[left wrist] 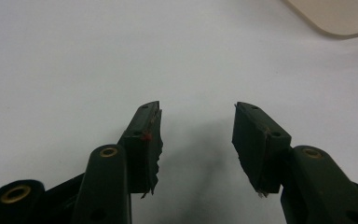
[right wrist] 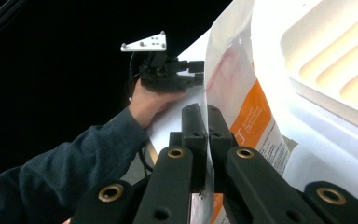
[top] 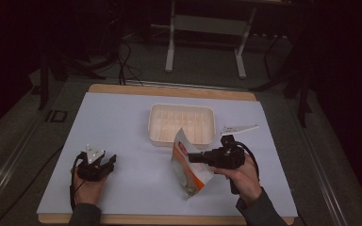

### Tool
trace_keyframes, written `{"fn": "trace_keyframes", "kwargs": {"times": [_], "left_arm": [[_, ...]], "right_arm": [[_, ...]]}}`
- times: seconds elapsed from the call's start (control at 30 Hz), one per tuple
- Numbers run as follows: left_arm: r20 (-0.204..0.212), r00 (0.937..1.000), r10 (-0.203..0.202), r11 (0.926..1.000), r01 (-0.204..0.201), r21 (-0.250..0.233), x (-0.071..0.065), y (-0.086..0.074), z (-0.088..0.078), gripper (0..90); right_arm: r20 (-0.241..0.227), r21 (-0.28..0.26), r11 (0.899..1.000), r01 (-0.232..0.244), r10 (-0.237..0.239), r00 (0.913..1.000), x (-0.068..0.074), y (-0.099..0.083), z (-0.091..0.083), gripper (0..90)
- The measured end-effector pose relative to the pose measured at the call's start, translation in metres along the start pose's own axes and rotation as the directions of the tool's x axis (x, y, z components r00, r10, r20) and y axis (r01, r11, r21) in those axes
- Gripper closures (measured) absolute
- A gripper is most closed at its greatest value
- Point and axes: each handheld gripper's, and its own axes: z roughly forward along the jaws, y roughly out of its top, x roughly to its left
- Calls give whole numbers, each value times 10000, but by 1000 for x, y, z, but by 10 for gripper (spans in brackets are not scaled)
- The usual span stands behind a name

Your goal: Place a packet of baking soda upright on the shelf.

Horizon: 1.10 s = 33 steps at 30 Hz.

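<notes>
Partly hidden, pouch edge vanishes between right gripper fingers

White sheet covers my desk, wood edge showing at far side + along near edge. Small white flat piece lies on the sheet, right of centre, near far-right area; can't tell what it is. Past the desk: grey floor, a white metal frame w/ two legs standing on it, black cables trailing on floor far left. Dark stand legs at left and another dark stand at right, beside desk. Rest of the room is too dark to make out.
</notes>
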Motion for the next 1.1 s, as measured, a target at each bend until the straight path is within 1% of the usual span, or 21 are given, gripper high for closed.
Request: {"fn": "trace_keyframes", "kwargs": {"times": [0.37, 0.57, 0.67, 0.8, 0.93, 1.1], "left_arm": [[-10, 10000, -1, 10000, 1, -18, 1, 0, 0, 514], [-101, 9999, 70, 10000, -70, -67, -1, 0, 0, 515], [-114, 9999, 22, 10000, -23, -49, 0, 0, 0, 515], [-109, 9999, 6, 10000, -6, -40, 0, 0, 1, 515], [-73, 9999, 78, 10000, -78, 19, 0, 0, 1, 515], [-72, 9999, 96, 10000, -96, 22, -1, 0, 1, 515]], "right_arm": [[388, -311, 9995, 20, -8, 9992, -2, 9, -8, 900], [619, -528, 9986, -76, 109, 9980, -5, 13, -13, 900], [727, -588, 9982, -116, 159, 9972, -7, 14, -14, 900], [868, -699, 9974, -159, 219, 9960, -9, 17, -17, 900], [974, -842, 9962, -220, 302, 9948, -12, 19, -19, 900], [1205, -905, 9955, -277, 385, 9920, -14, 22, -20, 900]]}}
